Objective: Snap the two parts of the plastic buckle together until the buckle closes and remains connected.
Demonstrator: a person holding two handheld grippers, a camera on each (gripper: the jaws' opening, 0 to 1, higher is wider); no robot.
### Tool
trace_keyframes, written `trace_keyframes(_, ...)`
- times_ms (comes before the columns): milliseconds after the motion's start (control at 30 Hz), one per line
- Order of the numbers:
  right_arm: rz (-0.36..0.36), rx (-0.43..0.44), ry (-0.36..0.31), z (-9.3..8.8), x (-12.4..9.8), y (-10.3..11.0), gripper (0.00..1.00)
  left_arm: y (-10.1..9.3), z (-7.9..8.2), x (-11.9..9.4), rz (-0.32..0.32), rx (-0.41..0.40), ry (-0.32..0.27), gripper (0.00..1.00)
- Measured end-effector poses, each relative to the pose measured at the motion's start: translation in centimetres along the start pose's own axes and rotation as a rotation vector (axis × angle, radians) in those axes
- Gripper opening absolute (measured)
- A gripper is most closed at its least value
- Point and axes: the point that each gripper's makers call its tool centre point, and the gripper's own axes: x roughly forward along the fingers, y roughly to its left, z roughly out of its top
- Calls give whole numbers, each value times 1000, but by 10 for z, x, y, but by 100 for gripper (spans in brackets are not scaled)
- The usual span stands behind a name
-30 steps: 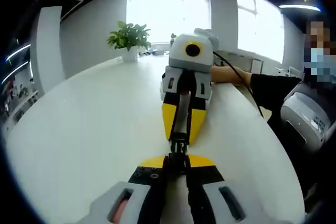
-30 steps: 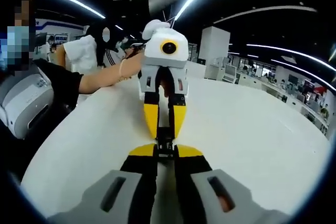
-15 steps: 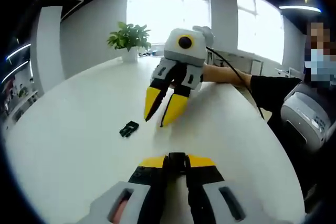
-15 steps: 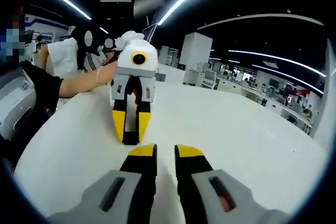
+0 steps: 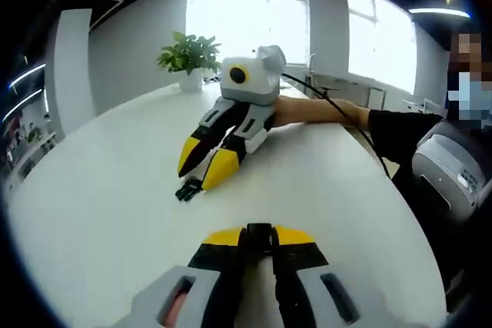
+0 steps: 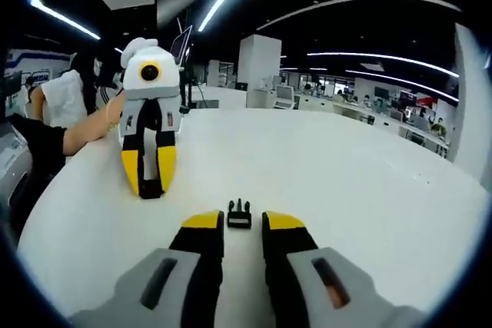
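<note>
Left gripper view: the left gripper [image 5: 259, 237] rests low over the white table [image 5: 115, 190] with its jaws drawn together on a small black piece [image 5: 260, 230] at the tips, apparently one buckle half; the grip keeps that half steady for mating. The right gripper [image 5: 201, 171] reaches in from the far side, its yellow tips slightly parted and angled down at the other buckle part [image 5: 188, 188], which lies flat on the table, touching or just beside those tips and well apart from the left gripper's held piece. A potted plant [image 5: 189, 57] stands at the far edge.

Right gripper view: the right gripper [image 6: 240, 224] has its jaws parted and holds nothing. The buckle part [image 6: 239, 214] lies on the table [image 6: 369, 182] just ahead of the gap between the tips, lined up for a pinch. The left gripper [image 6: 149, 178] stands to the left, tips down on the table, jaws closed on something dark that is too small to identify here.
</note>
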Motion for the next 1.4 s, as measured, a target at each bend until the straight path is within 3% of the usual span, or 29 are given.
trace_keyframes(133,20,-23,25,-2,-1,4,14,1,0,0,0,-1,0,13)
trace_keyframes(400,52,-51,31,1,-1,16,13,0,0,0,2,1,1,13)
trace_keyframes(900,223,-185,10,8,-17,67,13,-1,0,1,2,-2,1,13)
trace_keyframes(1400,259,-223,27,4,-14,80,13,0,1,0,3,-1,1,13)
